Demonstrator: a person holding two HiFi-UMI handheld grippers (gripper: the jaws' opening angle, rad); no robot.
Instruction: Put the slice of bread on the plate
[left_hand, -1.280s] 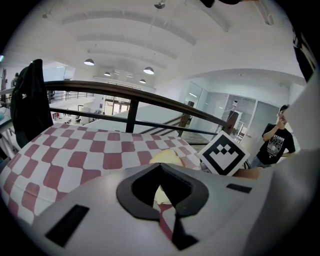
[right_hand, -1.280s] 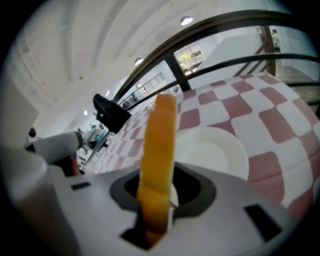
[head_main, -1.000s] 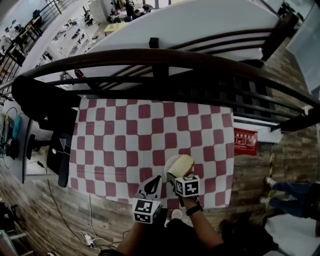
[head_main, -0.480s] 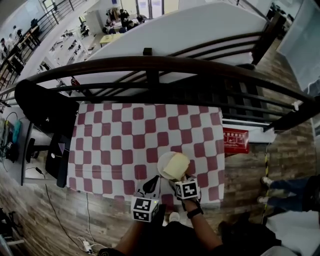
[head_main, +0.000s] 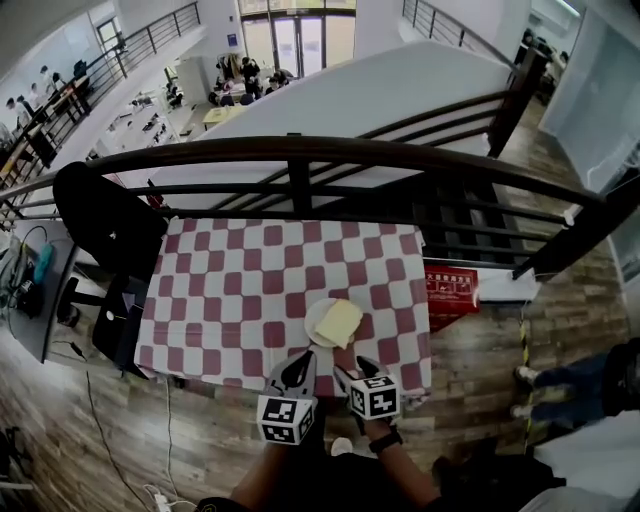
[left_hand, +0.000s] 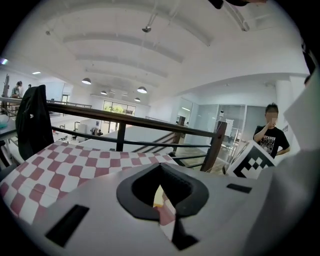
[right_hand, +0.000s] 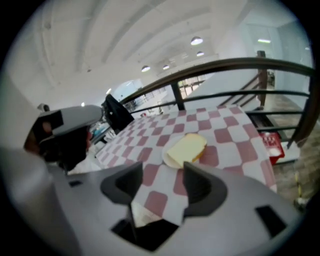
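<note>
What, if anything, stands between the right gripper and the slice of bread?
Nothing visible does. Only bare checkered tablecloth lies between the right gripper and the slice of bread, which already rests on the plate. The gripper's jaws are closing with nothing between them.

The slice of bread (head_main: 341, 322) lies on the plate (head_main: 312, 326) near the checked tablecloth's (head_main: 230, 280) front edge

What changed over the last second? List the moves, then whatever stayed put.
Both grippers drew back from the plate toward the near edge of the checkered table. The right gripper left the slice of bread, and its jaws are now closing with nothing between them. The left gripper retreated alongside it, shut. The slice stayed lying on the plate.
</note>
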